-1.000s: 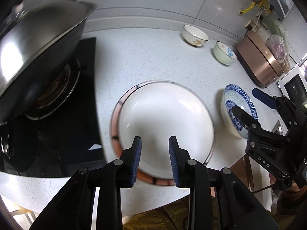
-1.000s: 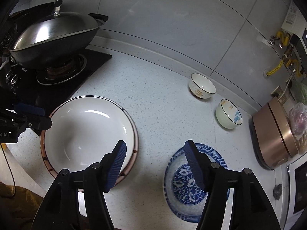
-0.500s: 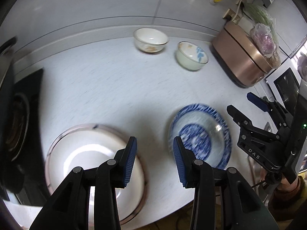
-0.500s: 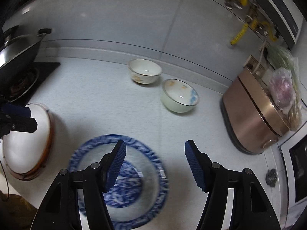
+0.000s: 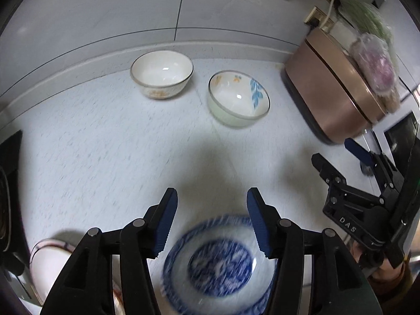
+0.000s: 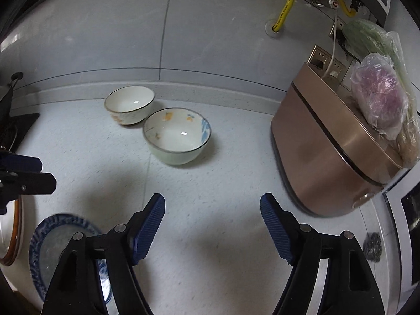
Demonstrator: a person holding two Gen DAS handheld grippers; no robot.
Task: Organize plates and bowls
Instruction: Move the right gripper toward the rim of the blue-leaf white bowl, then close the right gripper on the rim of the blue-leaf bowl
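Two bowls stand near the back wall: a white bowl with a gold rim (image 5: 161, 74) (image 6: 129, 104) and a pale green bowl with a blue leaf (image 5: 238, 98) (image 6: 176, 135) to its right. A blue-patterned plate (image 5: 219, 265) (image 6: 53, 246) lies on the counter just below my left gripper (image 5: 211, 219), which is open and empty. A large white plate with a brown rim (image 5: 50, 262) (image 6: 10, 236) lies at the far left. My right gripper (image 6: 212, 225) is open and empty over bare counter, in front of the green bowl.
A copper-coloured rice cooker (image 6: 336, 157) (image 5: 333, 89) with bagged vegetables (image 6: 380, 99) on top stands at the right. A steel scourer (image 6: 371, 246) lies beside it. The black stove edge (image 6: 15, 128) is at the left. The tiled wall (image 6: 210, 39) runs behind.
Both grippers have swung right and forward, away from the wok and large white plate, toward the two bowls. The left gripper's jaws have opened wider.
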